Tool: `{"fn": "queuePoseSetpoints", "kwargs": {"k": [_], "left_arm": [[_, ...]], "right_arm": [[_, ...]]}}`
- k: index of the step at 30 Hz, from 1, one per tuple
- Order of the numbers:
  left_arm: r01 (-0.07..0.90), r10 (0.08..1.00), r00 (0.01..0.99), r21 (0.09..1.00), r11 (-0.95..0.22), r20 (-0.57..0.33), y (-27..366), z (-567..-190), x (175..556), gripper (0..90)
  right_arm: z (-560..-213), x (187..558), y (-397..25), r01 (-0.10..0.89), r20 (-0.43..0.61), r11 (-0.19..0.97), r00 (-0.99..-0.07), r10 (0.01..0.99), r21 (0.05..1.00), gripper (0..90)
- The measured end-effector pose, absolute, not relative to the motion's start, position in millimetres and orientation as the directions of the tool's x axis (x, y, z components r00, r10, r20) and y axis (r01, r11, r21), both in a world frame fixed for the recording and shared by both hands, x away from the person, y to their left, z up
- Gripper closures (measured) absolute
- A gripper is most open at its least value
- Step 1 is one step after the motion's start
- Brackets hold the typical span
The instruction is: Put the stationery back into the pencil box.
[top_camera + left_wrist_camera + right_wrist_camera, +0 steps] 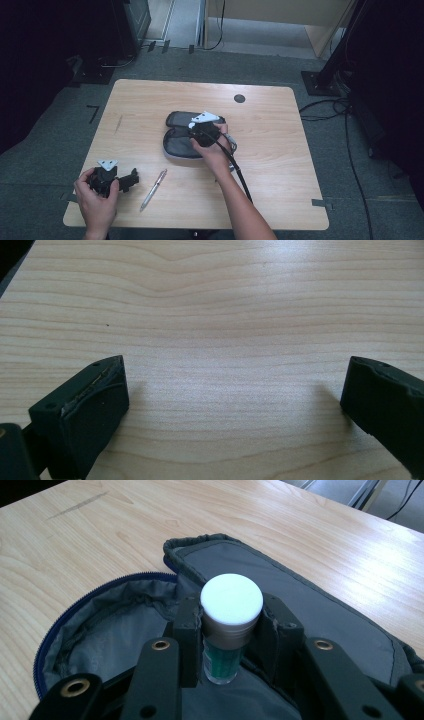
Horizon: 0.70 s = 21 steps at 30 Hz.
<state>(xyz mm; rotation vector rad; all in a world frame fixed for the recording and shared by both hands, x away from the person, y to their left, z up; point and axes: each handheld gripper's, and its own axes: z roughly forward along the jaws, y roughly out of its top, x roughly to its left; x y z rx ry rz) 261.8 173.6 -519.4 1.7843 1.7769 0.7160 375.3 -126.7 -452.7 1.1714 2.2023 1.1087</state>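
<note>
Your right gripper [231, 630], frame centre: jaws clamped on small green-labelled, white-capped vial [230, 625], over open grey zippered fabric pouch [115, 630]. Your left gripper [235, 400], lower left in high view: jaws spread wide over bare wooden table [225, 305].

From the high view, my right hand [212, 150] and its gripper cover the middle of the open pouch [176, 145], so its contents cannot be read there. In the right gripper view, the fingers [187, 630] hide both flanks of the bottle [227, 645]; its label is not legible. The pouch runs off the bottom edge. The pen [154, 189] is too small to show any marking. In the left gripper view, the right-hand finger [390, 410] is cut by the frame edge.
</note>
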Motion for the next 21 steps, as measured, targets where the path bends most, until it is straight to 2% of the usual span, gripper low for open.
{"fn": "queuePoseSetpoints", "kwargs": {"k": [14,21], "left_arm": [[0.726,1.000,0.001,0.687,-0.007,0.009,173.6,-519.4,261.8,0.0],[0.727,1.000,0.001,0.687,-0.007,0.009,173.5,-519.3,261.8,0.0]], "right_arm": [[-461.9,363.1,-169.5,0.582,0.088,0.290,-0.533,0.841,0.759,60.7],[-471.4,361.7,-184.9,0.607,0.082,0.291,-0.511,0.856,0.740,55.0]]}}
